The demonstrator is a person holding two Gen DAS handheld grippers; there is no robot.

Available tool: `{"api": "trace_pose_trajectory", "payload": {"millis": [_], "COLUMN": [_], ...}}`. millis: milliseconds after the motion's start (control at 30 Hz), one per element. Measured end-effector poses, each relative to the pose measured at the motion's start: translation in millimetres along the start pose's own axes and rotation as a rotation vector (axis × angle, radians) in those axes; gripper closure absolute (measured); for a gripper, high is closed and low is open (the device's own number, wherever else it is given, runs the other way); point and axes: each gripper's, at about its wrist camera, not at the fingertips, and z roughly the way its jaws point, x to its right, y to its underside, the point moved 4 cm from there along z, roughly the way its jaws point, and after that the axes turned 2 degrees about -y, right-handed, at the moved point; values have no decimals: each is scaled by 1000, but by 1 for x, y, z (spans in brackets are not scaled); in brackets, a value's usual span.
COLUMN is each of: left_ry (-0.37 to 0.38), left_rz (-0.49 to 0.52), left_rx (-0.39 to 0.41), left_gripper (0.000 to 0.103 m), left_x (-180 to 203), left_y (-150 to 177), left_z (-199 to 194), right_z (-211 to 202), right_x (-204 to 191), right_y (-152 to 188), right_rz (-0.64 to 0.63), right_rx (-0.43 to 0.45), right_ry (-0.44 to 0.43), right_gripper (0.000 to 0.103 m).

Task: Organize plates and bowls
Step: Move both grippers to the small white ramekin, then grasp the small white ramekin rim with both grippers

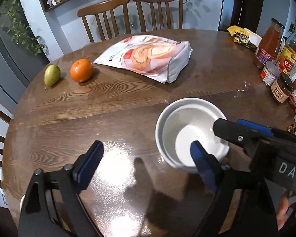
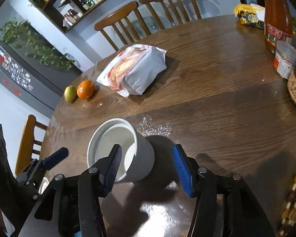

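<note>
Two white bowls, nested one inside the other (image 1: pixel 189 132), stand on the wooden table (image 1: pixel 116 106), to the right in the left wrist view. My left gripper (image 1: pixel 147 154) is open and empty, its right finger in front of the bowls' near rim. In the right wrist view the nested bowls (image 2: pixel 118 148) sit low in the middle. My right gripper (image 2: pixel 146 165) is open, straddling the bowls' right wall: the left finger is inside, the right finger outside, neither visibly pressing. The right gripper also shows in the left wrist view (image 1: pixel 232 127), one finger over the bowl's right rim.
A pear (image 1: pixel 51 74), an orange (image 1: pixel 81 70) and a bag of bread (image 1: pixel 148 56) lie further back on the table. Bottles and jars (image 1: pixel 278 63) crowd the right edge. Two chairs (image 1: pixel 132 15) stand behind the table, another (image 2: pixel 28 144) at the left.
</note>
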Motion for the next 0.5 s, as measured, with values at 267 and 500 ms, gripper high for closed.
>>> {"api": "trace_pose_trajectory", "payload": {"millis": [267,500], "left_ry": [71,128], "left_rz": [4,1], "left_rx": [-29,-55], "left_gripper": [51,71], "left_x": [12,19], "left_y": [-3,-2], "left_z": [12,17], "right_z": [17,22], "right_x": [-2,-7], "right_y": [0,0], "right_rz": [-12,-34], "right_rx": [-45,-54], "right_ry": [-23,-42], "right_gripper": [68,79]}}
